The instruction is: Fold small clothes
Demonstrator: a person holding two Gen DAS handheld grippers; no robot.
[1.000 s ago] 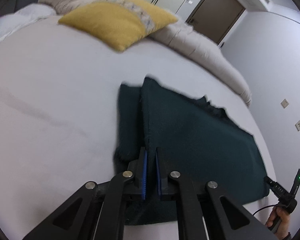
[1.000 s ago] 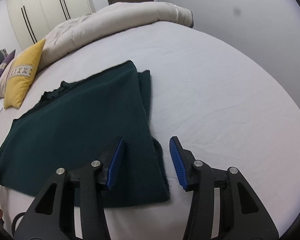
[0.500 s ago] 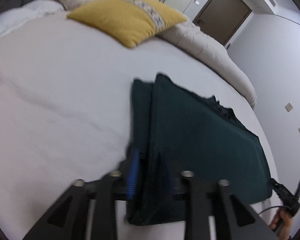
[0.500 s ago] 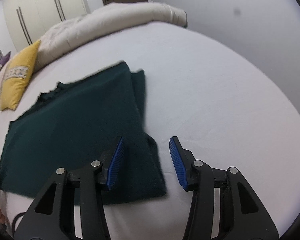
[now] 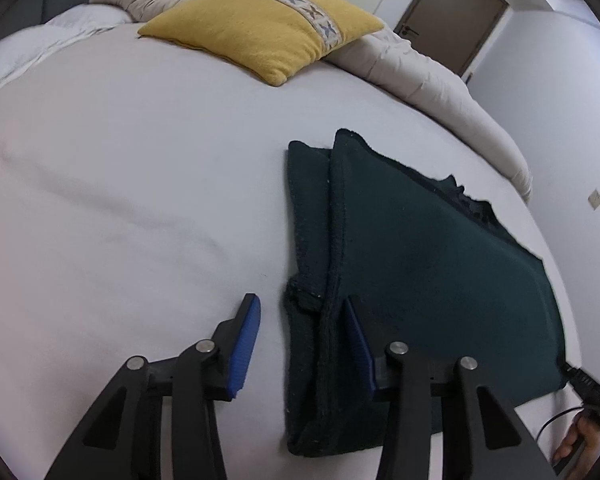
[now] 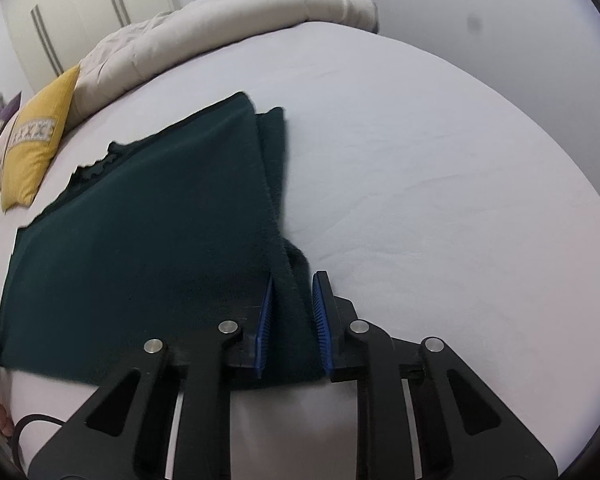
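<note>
A dark green folded garment (image 5: 420,264) lies flat on the white bed sheet (image 5: 120,200). It also shows in the right wrist view (image 6: 148,232). My left gripper (image 5: 300,320) is open, its jaws astride the garment's near left folded edge. My right gripper (image 6: 293,300) is partly closed, with the garment's near right corner between its blue pads (image 6: 265,312); the jaws stand narrowly apart around the thick fold.
A yellow cushion (image 5: 260,28) and a beige duvet (image 5: 420,68) lie at the far side of the bed. A wall (image 6: 500,20) stands to the right. A hand with a cable (image 5: 580,436) shows at the lower right of the left wrist view.
My left gripper has opened from shut and let go of the garment's left edge. My right gripper has moved onto the right corner and narrowed its jaws around it.
</note>
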